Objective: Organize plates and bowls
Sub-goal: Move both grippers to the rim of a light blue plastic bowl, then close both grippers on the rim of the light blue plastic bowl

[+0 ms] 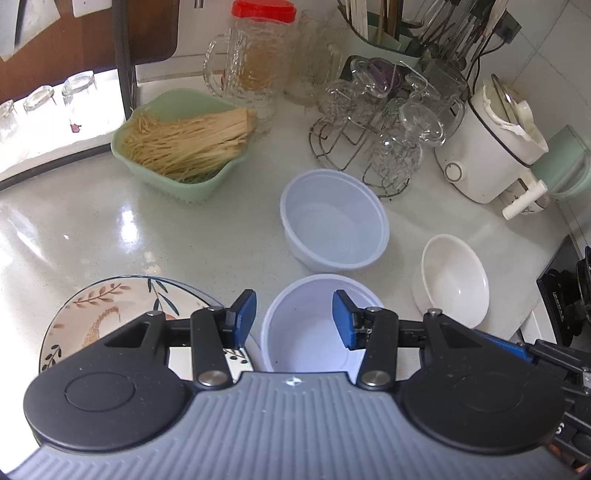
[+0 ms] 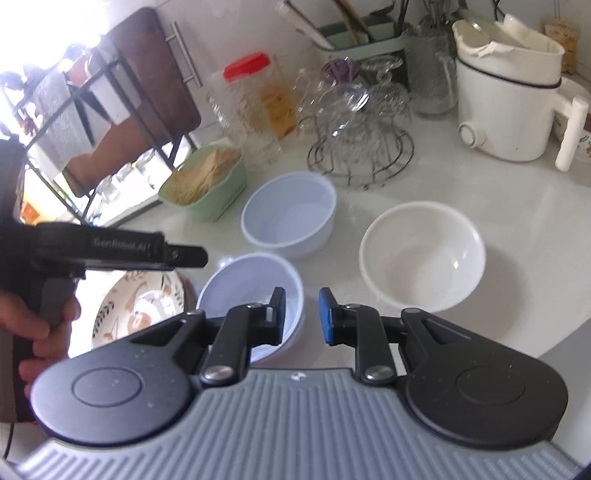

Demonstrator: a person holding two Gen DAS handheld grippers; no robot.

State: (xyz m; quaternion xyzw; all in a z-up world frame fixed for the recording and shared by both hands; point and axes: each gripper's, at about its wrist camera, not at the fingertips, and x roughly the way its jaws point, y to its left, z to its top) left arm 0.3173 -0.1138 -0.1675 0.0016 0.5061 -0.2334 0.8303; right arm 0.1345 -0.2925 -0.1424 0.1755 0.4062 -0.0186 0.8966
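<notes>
Two pale blue bowls stand on the white counter: a far one (image 1: 334, 219) (image 2: 290, 214) and a near one (image 1: 314, 325) (image 2: 251, 284). A white bowl (image 1: 452, 278) (image 2: 423, 254) sits to their right. A leaf-patterned plate (image 1: 110, 310) (image 2: 140, 302) lies at the near left. My left gripper (image 1: 293, 315) is open above the near blue bowl, holding nothing; its body also shows in the right wrist view (image 2: 110, 251). My right gripper (image 2: 302, 314) is open and empty, just right of the near blue bowl's rim.
A green basket of noodles (image 1: 177, 147) (image 2: 207, 184) stands at the back left. Glass mugs, a red-lidded jar (image 1: 264, 14) and a wire rack of glasses (image 1: 373, 144) (image 2: 360, 140) stand behind. A white electric pot (image 1: 487, 144) (image 2: 509, 96) is at the right. A stove edge (image 1: 565, 280) lies at far right.
</notes>
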